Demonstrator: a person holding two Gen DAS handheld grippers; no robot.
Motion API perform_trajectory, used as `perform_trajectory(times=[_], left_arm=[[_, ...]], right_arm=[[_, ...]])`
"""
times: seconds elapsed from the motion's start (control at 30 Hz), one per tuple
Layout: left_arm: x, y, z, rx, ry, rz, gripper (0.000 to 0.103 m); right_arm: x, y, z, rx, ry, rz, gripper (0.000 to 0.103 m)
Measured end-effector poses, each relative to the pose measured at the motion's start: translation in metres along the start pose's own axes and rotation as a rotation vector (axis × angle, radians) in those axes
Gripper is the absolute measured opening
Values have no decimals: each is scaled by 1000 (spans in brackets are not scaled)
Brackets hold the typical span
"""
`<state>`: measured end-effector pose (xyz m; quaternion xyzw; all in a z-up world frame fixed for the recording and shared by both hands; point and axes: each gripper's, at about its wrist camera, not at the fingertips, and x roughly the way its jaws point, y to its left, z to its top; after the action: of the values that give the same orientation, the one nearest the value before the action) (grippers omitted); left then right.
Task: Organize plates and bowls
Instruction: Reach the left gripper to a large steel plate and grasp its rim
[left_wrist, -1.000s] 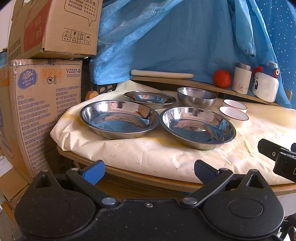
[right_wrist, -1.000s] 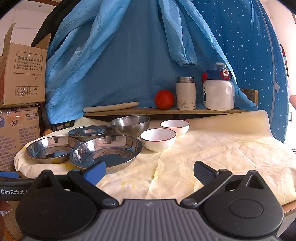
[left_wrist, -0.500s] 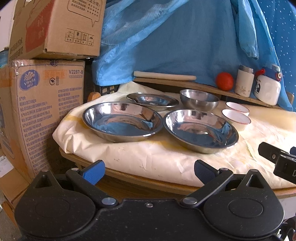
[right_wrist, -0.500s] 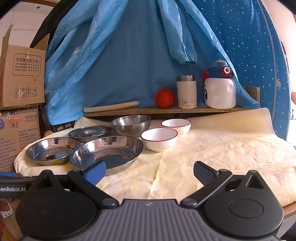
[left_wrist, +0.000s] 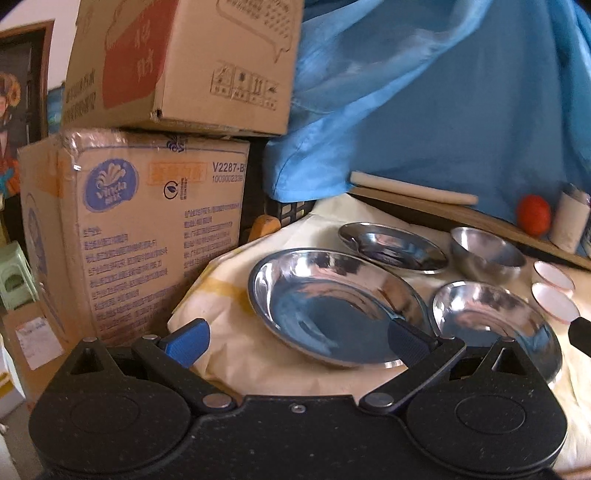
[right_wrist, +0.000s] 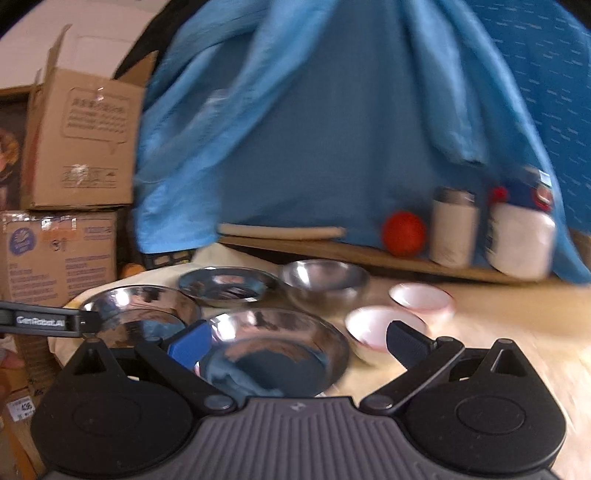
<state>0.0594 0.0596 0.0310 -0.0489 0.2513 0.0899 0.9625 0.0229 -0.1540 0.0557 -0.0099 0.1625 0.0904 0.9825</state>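
Note:
Three steel plates lie on the paper-covered table: a large left plate (left_wrist: 332, 302), a right plate (left_wrist: 495, 317) and a smaller far plate (left_wrist: 391, 245). Behind them stands a steel bowl (left_wrist: 485, 254), with two white red-rimmed bowls (left_wrist: 554, 295) to its right. My left gripper (left_wrist: 295, 338) is open, with its right finger over the left plate's near rim. My right gripper (right_wrist: 295, 341) is open above the near rim of the right plate (right_wrist: 273, 350), with a white bowl (right_wrist: 373, 328) just beyond its right finger. The left plate (right_wrist: 140, 310) shows at the left, partly behind the left gripper's finger.
Stacked cardboard boxes (left_wrist: 129, 221) stand left of the table. A blue cloth (left_wrist: 443, 92) hangs behind. A wooden ledge at the back carries a rolling pin (right_wrist: 280, 230), a red ball (right_wrist: 402, 232), a white flask (right_wrist: 454, 229) and a white jug (right_wrist: 521, 236).
Both grippers have moved forward and to the left, close over the plates. The right wrist view is now blurred by motion. Both jaws stay open.

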Motion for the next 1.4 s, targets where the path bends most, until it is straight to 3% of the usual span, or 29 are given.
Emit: perform_trajectory(times=[0.27, 0.47, 0.7, 0.87, 1.03, 1.27, 1.4], left_arm=[[33, 6, 10, -44, 38, -20, 102], [46, 14, 10, -107, 80, -90, 97], [54, 17, 10, -125, 95, -104, 91], [57, 21, 11, -151, 101, -110, 81], [57, 24, 10, -176, 106, -107, 60], [58, 30, 9, -228, 107, -101, 47], [58, 34, 8, -250, 108, -93, 44]], right_arm=[[63, 5, 44, -19, 39, 213, 103], [121, 3, 55, 38, 198, 376, 103], [165, 8, 58, 120, 351, 522, 99], [183, 18, 53, 111, 425, 546, 91], [191, 30, 54, 80, 454, 550, 83], [202, 41, 51, 68, 508, 538, 65], [206, 45, 46, 98, 531, 550, 63]])
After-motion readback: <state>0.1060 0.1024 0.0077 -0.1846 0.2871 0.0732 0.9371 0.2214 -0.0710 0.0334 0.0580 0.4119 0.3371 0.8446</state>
